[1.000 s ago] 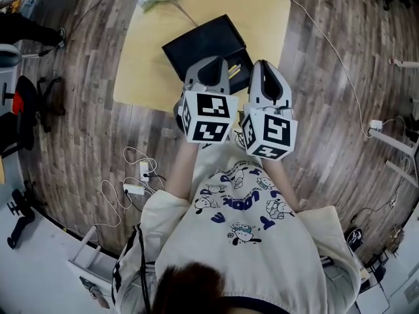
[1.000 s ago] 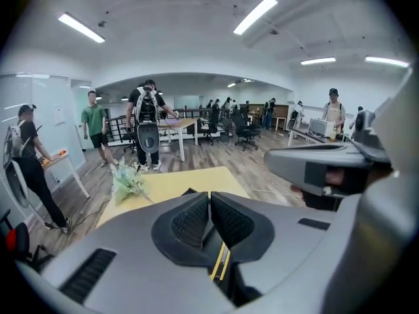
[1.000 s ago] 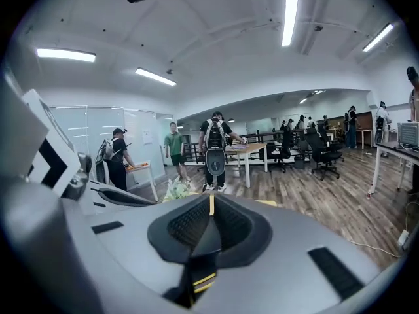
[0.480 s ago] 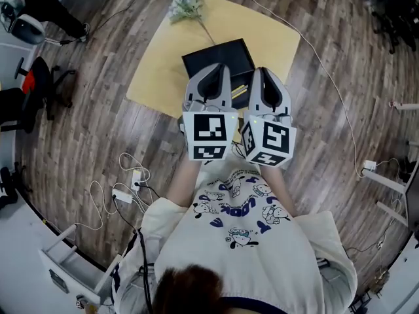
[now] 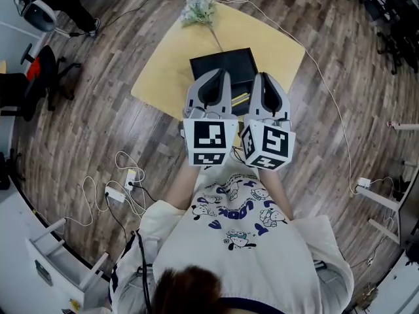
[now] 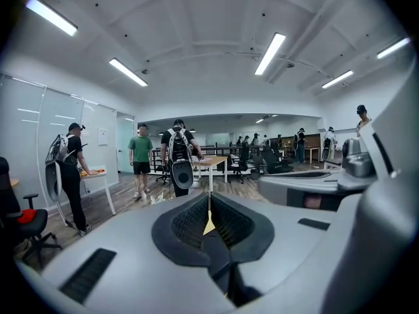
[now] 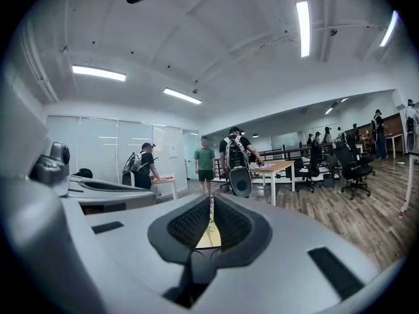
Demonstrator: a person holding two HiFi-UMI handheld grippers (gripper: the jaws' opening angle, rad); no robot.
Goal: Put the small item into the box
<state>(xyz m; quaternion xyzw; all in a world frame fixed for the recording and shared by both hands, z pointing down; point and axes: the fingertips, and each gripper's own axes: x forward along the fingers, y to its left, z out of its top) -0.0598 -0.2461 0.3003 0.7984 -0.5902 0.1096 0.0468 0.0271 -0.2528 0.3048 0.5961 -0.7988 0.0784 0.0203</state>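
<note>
In the head view a black open box [image 5: 222, 63] stands on a small yellow table [image 5: 167, 77] on the wooden floor. A thin yellow item [image 5: 239, 99] shows at the box's near edge, between the two grippers; I cannot tell if it lies inside. The person holds both grippers side by side at chest height, above the table's near edge. The left gripper [image 5: 211, 78] [image 6: 209, 205] is shut with nothing between its pads. The right gripper [image 5: 268, 82] [image 7: 211, 208] is shut and empty too. Both gripper views look level across an office, not at the table.
A bunch of pale flowers [image 5: 200, 8] lies at the table's far corner, and a white cable [image 5: 327, 84] runs past its right side. Cables and a power strip [image 5: 124, 188] lie on the floor at left, by office chairs [image 5: 39, 70]. Several people [image 6: 141, 159] stand among desks.
The table and box have slid rightward and shrunk a little in the head view as the camera shifted. Both grippers stay side by side, slightly lower in the picture, jaws still shut.
</note>
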